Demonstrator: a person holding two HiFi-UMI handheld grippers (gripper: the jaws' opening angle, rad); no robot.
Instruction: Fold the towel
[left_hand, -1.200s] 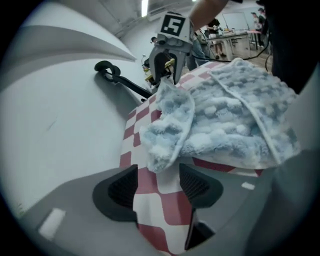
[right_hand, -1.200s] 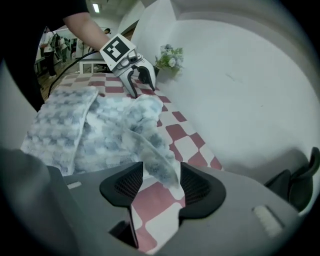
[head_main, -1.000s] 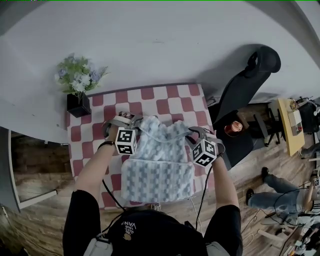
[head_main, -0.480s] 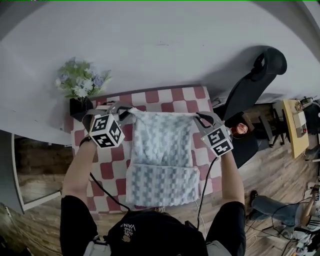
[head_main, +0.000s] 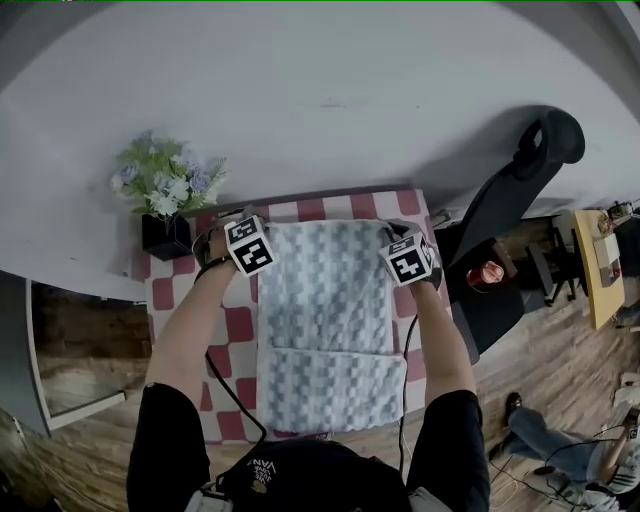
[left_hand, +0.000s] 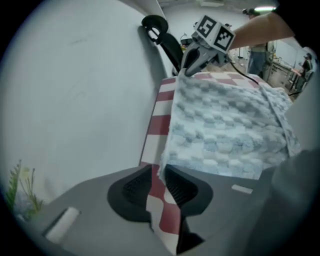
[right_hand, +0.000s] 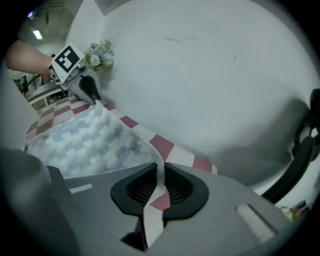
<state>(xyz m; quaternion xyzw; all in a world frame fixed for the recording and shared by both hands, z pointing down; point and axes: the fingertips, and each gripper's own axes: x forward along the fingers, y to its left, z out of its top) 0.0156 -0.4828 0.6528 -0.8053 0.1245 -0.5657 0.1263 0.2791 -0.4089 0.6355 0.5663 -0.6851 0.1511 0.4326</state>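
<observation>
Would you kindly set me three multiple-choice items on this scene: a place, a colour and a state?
1. The flower pot stands: A) in a sink; B) on the far left corner of the tablecloth; C) on a shelf.
2. The tablecloth's checks are: A) red and white; B) green and white; C) black and yellow.
3. The left tongs and right tongs are: A) open above the cloth; B) gripping the pot; C) each shut on a towel corner.
Key: 1 B, it sits there beyond the left tongs. 2 A, red squares frame the towel. 3 C, the jaws have just been closing, with fabric pinched between them.
</observation>
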